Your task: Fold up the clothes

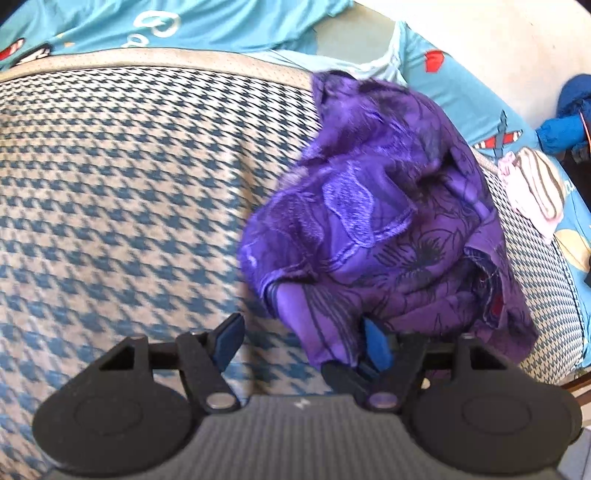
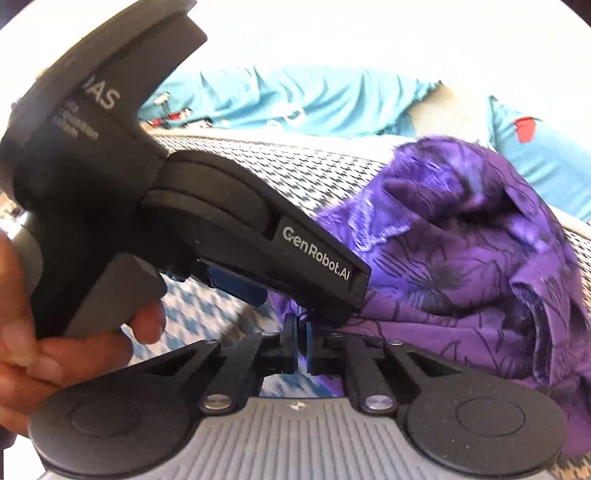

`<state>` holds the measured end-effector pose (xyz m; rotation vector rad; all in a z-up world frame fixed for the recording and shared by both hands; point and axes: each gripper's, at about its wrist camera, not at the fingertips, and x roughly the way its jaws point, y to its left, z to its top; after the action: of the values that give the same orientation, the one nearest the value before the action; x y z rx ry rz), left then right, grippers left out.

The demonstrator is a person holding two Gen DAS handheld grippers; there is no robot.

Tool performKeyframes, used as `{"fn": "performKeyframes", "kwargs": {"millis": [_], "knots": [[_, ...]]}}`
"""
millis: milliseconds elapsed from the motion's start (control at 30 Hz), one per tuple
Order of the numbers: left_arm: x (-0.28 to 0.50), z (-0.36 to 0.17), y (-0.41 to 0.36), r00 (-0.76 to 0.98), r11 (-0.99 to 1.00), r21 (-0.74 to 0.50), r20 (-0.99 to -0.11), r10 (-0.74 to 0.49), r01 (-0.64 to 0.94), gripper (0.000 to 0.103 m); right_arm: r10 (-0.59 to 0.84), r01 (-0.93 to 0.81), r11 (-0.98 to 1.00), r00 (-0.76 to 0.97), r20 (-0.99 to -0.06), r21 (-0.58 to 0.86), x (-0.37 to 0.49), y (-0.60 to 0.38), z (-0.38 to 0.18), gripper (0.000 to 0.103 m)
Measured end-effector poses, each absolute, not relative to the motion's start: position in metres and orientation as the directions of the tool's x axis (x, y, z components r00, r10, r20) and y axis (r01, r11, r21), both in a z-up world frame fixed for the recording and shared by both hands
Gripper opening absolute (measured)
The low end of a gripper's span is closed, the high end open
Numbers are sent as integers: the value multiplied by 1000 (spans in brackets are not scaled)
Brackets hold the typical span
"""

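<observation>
A crumpled purple garment with dark flower prints [image 1: 388, 206] lies in a heap on the houndstooth cover [image 1: 110, 166]. My left gripper [image 1: 303, 343] is open at the heap's near edge. A fold of the purple cloth hangs between its jaws against the right blue pad [image 1: 375, 347]. In the right wrist view my right gripper [image 2: 301, 332] is shut on a thin edge of the purple garment [image 2: 461, 240], just under the left gripper's black housing [image 2: 207, 221]. A person's hand [image 2: 22, 332] holds that housing's grey handle.
A teal printed sheet [image 1: 221, 22] lies behind the houndstooth cover. At the far right a pink-and-brown striped cloth [image 1: 535, 188] rests on the sheet, with a blue bundle [image 1: 569, 122] beyond it. The cover's left half is bare.
</observation>
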<state>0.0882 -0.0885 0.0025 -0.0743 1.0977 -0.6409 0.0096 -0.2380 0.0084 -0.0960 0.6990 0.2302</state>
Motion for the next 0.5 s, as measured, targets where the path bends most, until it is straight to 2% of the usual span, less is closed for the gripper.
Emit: {"fn": "performKeyframes", "kwargs": {"millis": [333, 500], "knots": [[97, 18, -28, 335, 842, -393, -788, -516, 370, 72, 371, -339, 926, 723, -583, 169, 25, -207, 25, 6], [98, 21, 2, 367, 866, -382, -793, -486, 323, 77, 559, -516, 822, 649, -516, 241, 17, -174, 32, 3]]}}
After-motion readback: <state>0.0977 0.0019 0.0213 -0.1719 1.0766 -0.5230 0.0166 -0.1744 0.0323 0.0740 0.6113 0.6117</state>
